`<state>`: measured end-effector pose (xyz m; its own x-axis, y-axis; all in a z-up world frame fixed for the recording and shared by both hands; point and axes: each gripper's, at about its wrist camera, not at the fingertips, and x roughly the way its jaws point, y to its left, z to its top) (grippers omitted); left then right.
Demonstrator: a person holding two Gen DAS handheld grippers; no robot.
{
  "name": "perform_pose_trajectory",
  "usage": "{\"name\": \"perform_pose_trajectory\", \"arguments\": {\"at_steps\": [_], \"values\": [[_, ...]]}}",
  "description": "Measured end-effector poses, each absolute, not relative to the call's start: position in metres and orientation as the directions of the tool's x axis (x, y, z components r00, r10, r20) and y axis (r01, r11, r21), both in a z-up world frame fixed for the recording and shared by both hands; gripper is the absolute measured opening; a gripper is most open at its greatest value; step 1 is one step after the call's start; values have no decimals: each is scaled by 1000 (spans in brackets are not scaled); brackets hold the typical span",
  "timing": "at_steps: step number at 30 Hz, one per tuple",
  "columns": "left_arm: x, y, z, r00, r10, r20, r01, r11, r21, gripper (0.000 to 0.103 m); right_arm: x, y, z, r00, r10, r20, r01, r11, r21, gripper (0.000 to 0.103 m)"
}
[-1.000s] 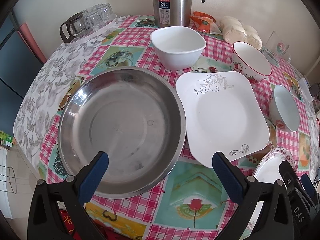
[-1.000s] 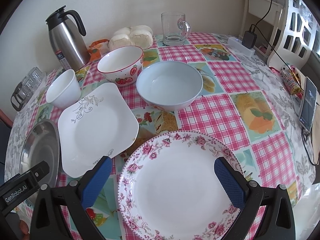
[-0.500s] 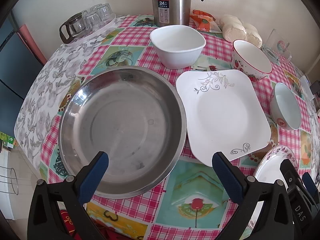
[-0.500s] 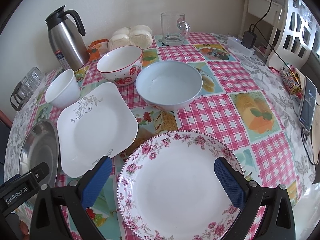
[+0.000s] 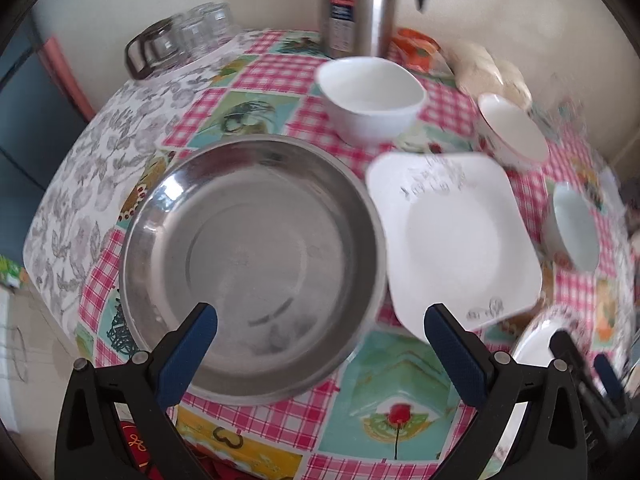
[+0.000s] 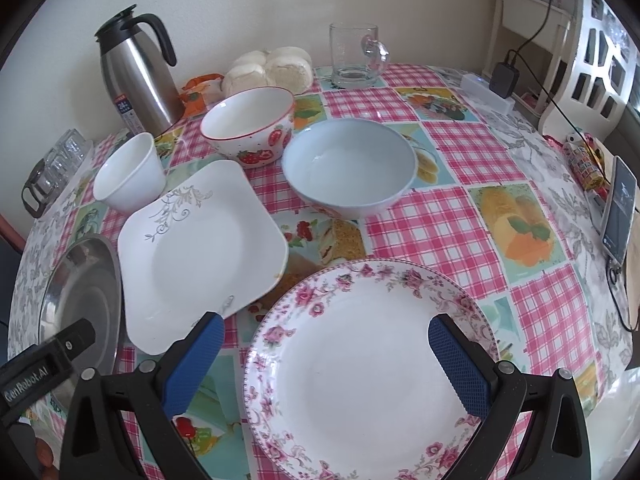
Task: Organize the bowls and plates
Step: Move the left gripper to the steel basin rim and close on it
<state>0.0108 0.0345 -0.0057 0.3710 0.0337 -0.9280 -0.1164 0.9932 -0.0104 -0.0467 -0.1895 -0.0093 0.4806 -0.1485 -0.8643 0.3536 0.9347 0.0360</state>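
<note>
My left gripper (image 5: 320, 322) is open and empty above the near rim of a large steel plate (image 5: 252, 260). To its right lies a square white plate (image 5: 456, 232); a white bowl (image 5: 370, 100) stands behind. My right gripper (image 6: 322, 334) is open and empty over a round floral plate (image 6: 360, 376). Beyond it are the square white plate (image 6: 196, 248), a pale blue bowl (image 6: 348, 168), a strawberry bowl (image 6: 250, 126) and the white bowl (image 6: 130, 174). The steel plate (image 6: 86, 292) shows at the left.
A steel thermos (image 6: 136, 76), buns (image 6: 268, 68) and a glass mug (image 6: 356, 54) stand at the back of the checked tablecloth (image 6: 452, 232). Small glasses (image 5: 180, 36) sit at the back left. A phone (image 6: 618, 210) and cables lie at the right edge.
The left gripper has shifted slightly, and its view is now blurred by motion. The right gripper and all dishes stay as they were.
</note>
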Motion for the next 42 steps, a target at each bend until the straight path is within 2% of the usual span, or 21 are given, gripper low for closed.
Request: {"name": "perform_pose_trajectory", "arguments": {"at_steps": [5, 11, 29, 35, 36, 39, 42], "values": [[13, 84, 13, 484, 83, -871, -279, 958, -64, 103, -39, -166, -7, 522, -101, -847, 287, 956, 63, 103], [15, 134, 12, 512, 109, -852, -388, 914, -116, 103, -29, -132, -11, 540, -39, -841, 212, 973, 91, 103], [25, 188, -19, 439, 72, -895, -418, 899, -133, 103, -9, -60, -41, 493, 203, -846, 100, 953, 286, 103], [31, 197, -37, 362, 91, -928, -455, 886, -90, 103, -7, -52, -53, 450, 227, -863, 118, 943, 310, 103], [31, 199, -40, 352, 101, -930, -462, 883, -79, 103, -7, -52, -53, 449, 224, -865, 123, 943, 308, 102], [33, 206, -48, 325, 89, -941, -479, 874, -83, 103, -9, -53, -56, 443, 227, -867, 151, 935, 322, 91], [34, 211, -56, 298, 75, -951, -496, 864, -87, 102, -9, -52, -57, 437, 251, -864, 152, 926, 345, 87]]}}
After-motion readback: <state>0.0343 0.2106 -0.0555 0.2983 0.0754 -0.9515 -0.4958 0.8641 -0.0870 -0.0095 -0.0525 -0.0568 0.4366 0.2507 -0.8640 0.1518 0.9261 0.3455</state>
